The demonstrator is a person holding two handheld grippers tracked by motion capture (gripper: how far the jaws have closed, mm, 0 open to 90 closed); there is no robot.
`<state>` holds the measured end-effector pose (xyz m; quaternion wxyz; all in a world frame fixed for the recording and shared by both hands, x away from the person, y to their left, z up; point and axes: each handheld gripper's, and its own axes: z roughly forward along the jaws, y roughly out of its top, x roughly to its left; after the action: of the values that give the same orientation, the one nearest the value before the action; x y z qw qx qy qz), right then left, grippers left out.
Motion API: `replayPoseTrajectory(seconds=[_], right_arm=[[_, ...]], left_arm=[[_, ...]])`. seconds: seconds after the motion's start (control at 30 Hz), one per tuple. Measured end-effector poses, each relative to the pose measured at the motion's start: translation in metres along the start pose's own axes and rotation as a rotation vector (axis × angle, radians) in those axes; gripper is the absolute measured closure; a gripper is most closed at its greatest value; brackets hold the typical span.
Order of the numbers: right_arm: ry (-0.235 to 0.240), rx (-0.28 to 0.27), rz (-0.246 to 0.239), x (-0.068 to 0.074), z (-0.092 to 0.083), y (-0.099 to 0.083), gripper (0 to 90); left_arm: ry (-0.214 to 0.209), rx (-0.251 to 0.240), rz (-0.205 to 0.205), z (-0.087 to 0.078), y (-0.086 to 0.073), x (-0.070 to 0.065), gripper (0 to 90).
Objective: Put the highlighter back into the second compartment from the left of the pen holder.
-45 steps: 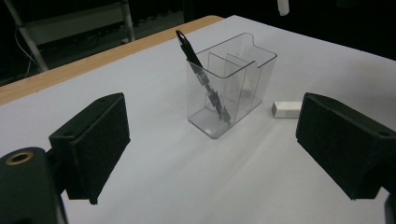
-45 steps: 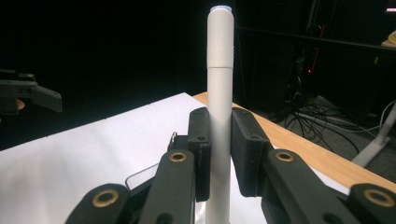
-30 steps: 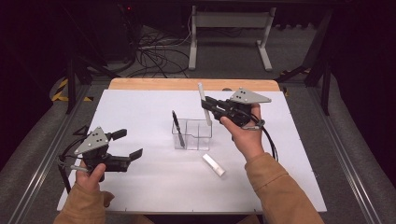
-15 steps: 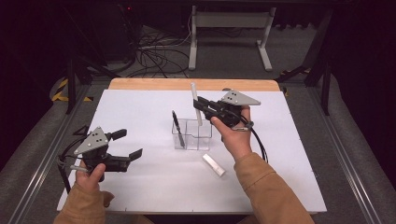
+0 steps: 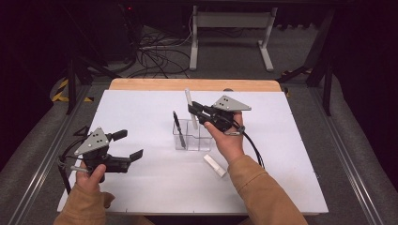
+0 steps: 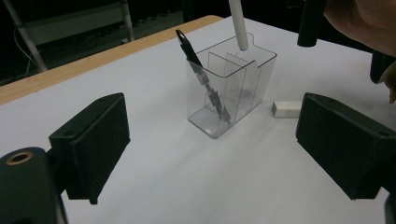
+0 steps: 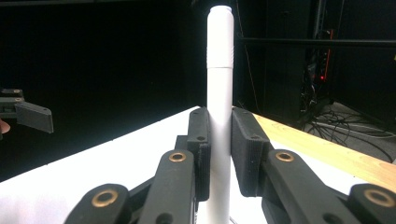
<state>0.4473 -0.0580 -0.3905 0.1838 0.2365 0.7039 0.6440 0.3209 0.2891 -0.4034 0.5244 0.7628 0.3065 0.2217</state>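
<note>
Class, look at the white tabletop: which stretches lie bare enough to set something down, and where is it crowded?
Bare: the white tabletop from its far left corner to the clear plastic divided holder, and the right side beyond the forearm. Crowded: the middle, where the right gripper holds a white marker over the holder, near the black pen and small white eraser.

Right claw (image 5: 196,111) is clamped tight, left claw (image 5: 127,146) gapes wide, hovering low.

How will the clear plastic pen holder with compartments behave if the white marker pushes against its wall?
The clear plastic pen holder looks thin-walled and light, so it would probably slide or tip. The slanted black pen may shift its balance. The white marker seems rigid.
</note>
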Motion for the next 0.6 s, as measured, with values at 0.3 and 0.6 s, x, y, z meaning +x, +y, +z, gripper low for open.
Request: replayPoseTrajectory(seconds=[0.3, 0.6], right_arm=[[-0.005, 0.016, 0.006, 0.0057, 0.0087, -0.0080, 78.9], [-0.029, 0.050, 0.004, 0.0075, 0.0088, -0.0110, 78.9]], left_arm=[[-0.001, 0.000, 0.004, 0.0001, 0.0002, -0.0004, 10.4], [-0.002, -0.001, -0.006, 0.0001, -0.0002, -0.0006, 10.4]])
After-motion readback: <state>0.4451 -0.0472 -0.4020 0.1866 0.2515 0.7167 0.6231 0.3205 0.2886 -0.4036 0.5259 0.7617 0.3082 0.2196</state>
